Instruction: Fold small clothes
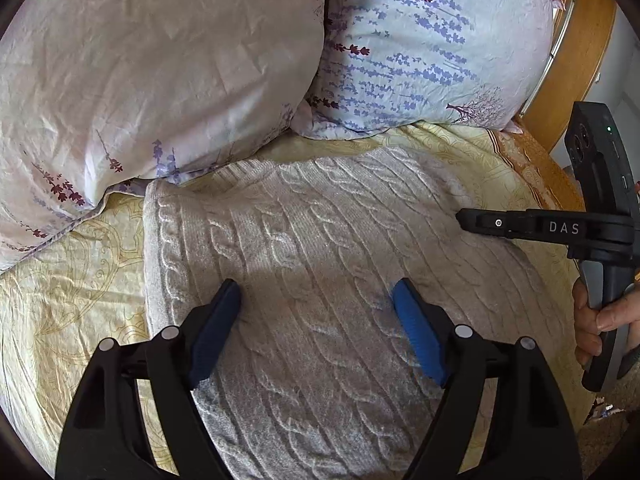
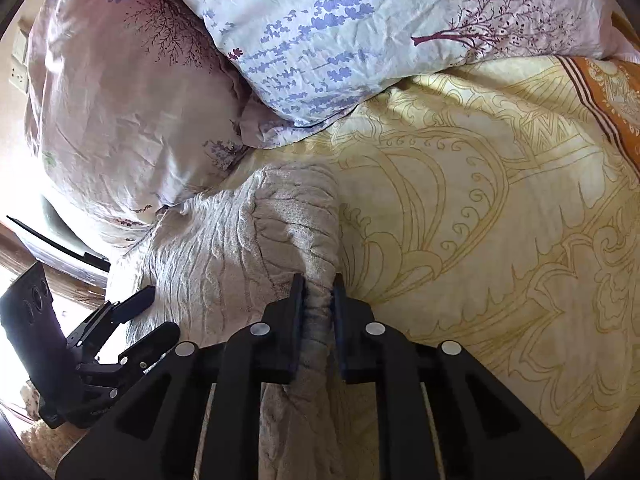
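A beige cable-knit sweater (image 1: 320,248) lies folded on the yellow patterned bedsheet (image 1: 60,300). My left gripper (image 1: 316,292) is open, its blue pads hovering over the sweater's middle with nothing between them. My right gripper (image 2: 318,284) is shut on the sweater's right edge (image 2: 296,216), the knit bunched between its fingers. In the left wrist view the right gripper (image 1: 464,220) comes in from the right at the sweater's edge. In the right wrist view the left gripper (image 2: 154,316) shows open at the lower left over the sweater.
Two floral pillows (image 1: 160,60) (image 1: 432,40) lie against the sweater's far side. A wooden bed frame (image 1: 580,52) runs at the right. The sheet's orange border (image 2: 612,92) lies at the far right, with open sheet (image 2: 500,240) beside the sweater.
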`<state>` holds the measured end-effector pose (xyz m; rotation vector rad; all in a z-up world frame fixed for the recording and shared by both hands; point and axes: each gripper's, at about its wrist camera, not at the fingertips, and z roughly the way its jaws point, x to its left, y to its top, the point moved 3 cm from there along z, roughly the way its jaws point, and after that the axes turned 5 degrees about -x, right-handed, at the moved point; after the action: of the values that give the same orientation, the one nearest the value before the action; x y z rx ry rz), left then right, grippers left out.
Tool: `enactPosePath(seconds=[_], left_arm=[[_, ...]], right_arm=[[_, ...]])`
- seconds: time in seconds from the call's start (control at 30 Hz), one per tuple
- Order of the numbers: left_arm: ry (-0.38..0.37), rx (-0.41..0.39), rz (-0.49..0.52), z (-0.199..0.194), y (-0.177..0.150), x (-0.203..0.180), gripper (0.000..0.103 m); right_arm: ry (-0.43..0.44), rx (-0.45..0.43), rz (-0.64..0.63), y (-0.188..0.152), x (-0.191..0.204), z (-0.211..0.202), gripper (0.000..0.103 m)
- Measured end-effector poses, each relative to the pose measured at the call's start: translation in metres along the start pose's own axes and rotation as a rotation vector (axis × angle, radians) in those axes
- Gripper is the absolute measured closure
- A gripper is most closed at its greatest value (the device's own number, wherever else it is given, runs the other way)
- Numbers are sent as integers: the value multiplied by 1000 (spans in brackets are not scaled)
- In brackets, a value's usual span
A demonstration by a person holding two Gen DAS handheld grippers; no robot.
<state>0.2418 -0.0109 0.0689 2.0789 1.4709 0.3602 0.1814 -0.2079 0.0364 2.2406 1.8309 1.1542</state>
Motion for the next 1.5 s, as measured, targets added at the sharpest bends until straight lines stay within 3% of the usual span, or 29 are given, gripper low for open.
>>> enactPosePath(seconds=[0.07, 0.17, 0.3, 0.37, 0.47, 0.63, 0.83, 0.9, 1.2, 1.33, 1.43, 1.47, 1.5], left_arm=[[11, -26, -9, -11, 1, 0, 25], [79, -60, 6, -30, -5, 0, 25], [122, -39, -42, -39, -15, 2, 25], [148, -30, -40, -40, -19, 0, 23], [167, -18, -29, -37, -22, -4, 18], [185, -8, -11, -27, -23, -9, 11], [149, -80, -43, -50, -30, -3, 13], [178, -103, -39, -61, -37, 2, 13], [171, 41, -104, -41, -75, 19, 18], [142, 42, -166, -33, -80, 29, 13], [153, 3, -172, -49, -81, 31, 13], [158, -22, -173, -57, -84, 31, 13], [162, -41, -177, -65, -88, 32, 12]], right_arm=[[-1, -75, -42, 0, 8, -20, 59], [39, -173, -170, -10, 30, -49, 59], [65, -136, -310, -37, 54, -54, 66], [23, -108, -351, -48, 59, -46, 67], [-49, -72, -360, -56, 53, -27, 67], [-102, -106, -416, -62, 57, -20, 66], [-95, -151, -393, -62, 63, -44, 67], [-85, -162, -402, -70, 66, -54, 67], [-212, -93, -481, -105, 64, -39, 66], [-264, -105, -543, -110, 67, -33, 66], [-238, -140, -472, -106, 66, -52, 66], [-249, -183, -438, -106, 63, -65, 59], [-265, -214, -416, -106, 59, -74, 36]])
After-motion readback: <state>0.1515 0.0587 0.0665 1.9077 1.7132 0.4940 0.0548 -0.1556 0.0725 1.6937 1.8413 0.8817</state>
